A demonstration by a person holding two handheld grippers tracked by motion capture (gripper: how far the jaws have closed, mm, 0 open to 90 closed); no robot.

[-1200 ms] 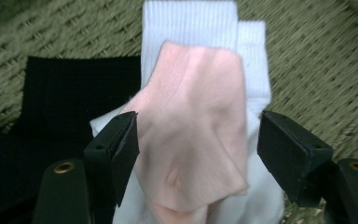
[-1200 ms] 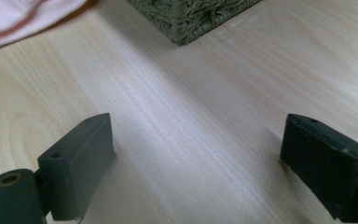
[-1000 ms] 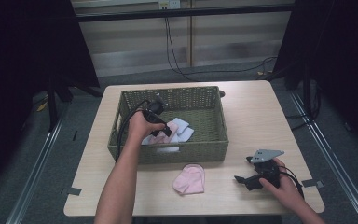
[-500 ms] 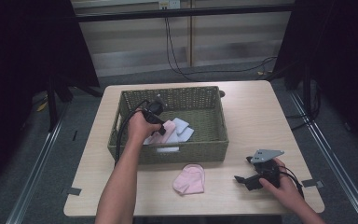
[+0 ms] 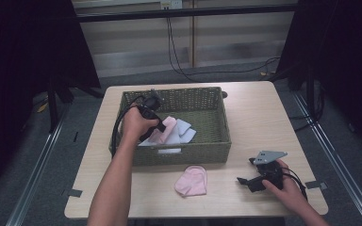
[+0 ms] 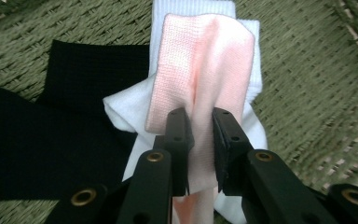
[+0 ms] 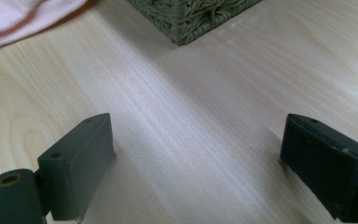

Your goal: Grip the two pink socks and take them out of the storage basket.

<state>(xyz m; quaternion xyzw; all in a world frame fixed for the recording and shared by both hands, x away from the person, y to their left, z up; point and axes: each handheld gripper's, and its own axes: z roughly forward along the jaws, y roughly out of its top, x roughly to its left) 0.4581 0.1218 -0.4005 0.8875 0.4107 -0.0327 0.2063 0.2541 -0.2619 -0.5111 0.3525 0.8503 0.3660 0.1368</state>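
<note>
Inside the green woven basket [image 5: 219, 117] my left gripper [image 6: 200, 126] has just closed its jaws and is shut on a pink sock [image 6: 205, 70], lifting it off the white socks [image 6: 121, 109] and a black sock [image 6: 51, 135] below. From above, the left gripper [image 5: 155, 128] hangs over the basket's left half with the pink sock [image 5: 166, 126] draped from it. A second pink sock [image 5: 192, 181] lies on the table in front of the basket. My right gripper [image 5: 246, 181] rests on the table at the front right, open, with bare wood between its jaws [image 7: 196, 154].
The light wooden table [image 5: 259, 113] has free room to the right of the basket and along its front edge. Cables trail on the floor behind the table. In the right gripper view, the basket's corner [image 7: 191, 18] and the pink sock [image 7: 23, 16] lie ahead.
The left gripper shut on the pink sock in the basket and rose a little with it. The right gripper stayed where it was.
</note>
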